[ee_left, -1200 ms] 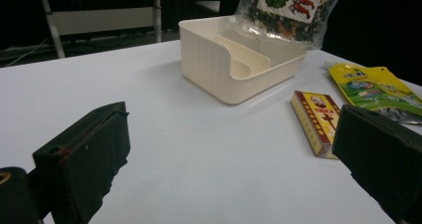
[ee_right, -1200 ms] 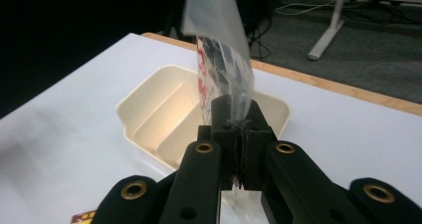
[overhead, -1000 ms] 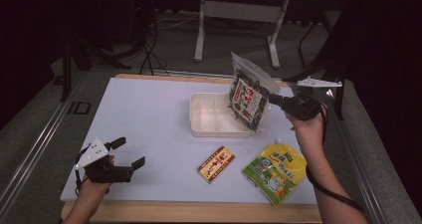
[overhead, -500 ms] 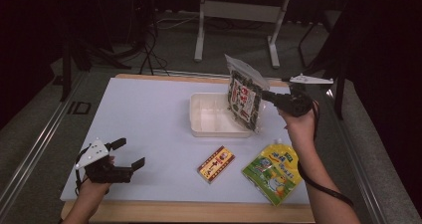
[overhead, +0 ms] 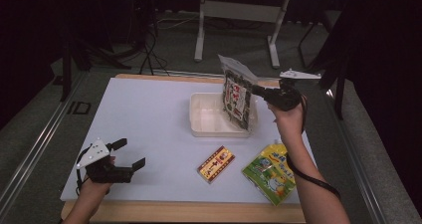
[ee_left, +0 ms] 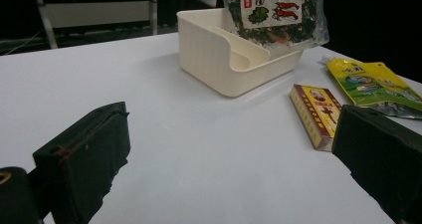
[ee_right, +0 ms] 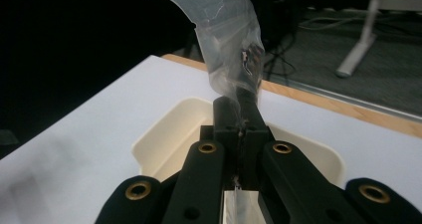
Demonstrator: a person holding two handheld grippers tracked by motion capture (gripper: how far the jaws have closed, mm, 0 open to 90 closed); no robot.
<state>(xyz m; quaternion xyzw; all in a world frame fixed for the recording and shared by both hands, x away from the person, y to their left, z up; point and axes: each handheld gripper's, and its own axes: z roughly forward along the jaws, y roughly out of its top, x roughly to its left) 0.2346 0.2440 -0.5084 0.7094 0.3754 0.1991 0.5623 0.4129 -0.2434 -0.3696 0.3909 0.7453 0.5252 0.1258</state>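
The right gripper (overhead: 260, 91) holds a clear snack bag (overhead: 237, 97) by its edge, jaws pressed tight together on the plastic, as the right gripper view shows with the film (ee_right: 230, 40) rising out from between them. The bag hangs tilted over the right end of the cream tray (overhead: 209, 115), its lower corner down at or just inside the tray's right wall; whether it touches the tray floor cannot be told from these views. In the left gripper view the bag (ee_left: 274, 11) stands behind the tray's far rim (ee_left: 234, 59).

The left gripper (overhead: 127, 156) rests low near the front left corner of the counter (overhead: 144, 109), well apart from everything, jaws spread wide with nothing between them.

A small red and yellow box (overhead: 216, 164) and a green and yellow pouch (overhead: 271, 172) lie on the counter in front of the tray, still outside it.

The likely risk lies in the release. The grip is on thin, slippery film at the very edge, so the bag could slide out early. It is also longer than the tray looks wide at that end; let go while tilted, it may lean on the right wall and flop over onto the counter. Pushing it down could shove the light tray, since nothing steadies it.
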